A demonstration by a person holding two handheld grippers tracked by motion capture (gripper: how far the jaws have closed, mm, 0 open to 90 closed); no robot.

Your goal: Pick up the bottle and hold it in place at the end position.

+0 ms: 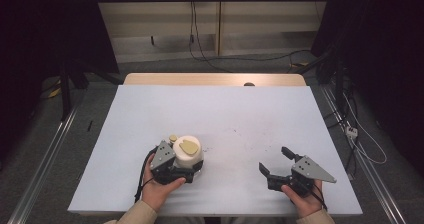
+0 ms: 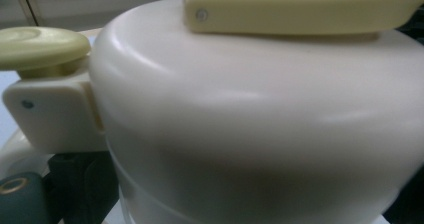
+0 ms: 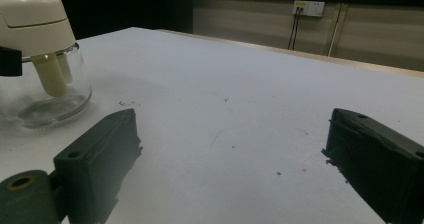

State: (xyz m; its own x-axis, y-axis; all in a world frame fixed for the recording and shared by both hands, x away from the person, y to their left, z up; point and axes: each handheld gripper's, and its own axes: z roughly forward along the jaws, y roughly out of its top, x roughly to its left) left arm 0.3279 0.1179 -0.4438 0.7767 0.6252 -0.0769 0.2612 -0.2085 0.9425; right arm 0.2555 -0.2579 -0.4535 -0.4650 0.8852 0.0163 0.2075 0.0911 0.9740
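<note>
1. My left tongs (image 1: 192,170) grip the cream-lidded glass chopper (image 1: 188,153) on the counter's (image 1: 225,114) near-left part.
2. My right tongs (image 1: 274,160) rest spread wide, empty, well apart from the chopper.

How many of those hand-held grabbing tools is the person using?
2. The left tool sits at the cream-lidded glass jar, near the table's front left. The right tool rests on the white table at front right, jaws wide apart with nothing between them.
</note>
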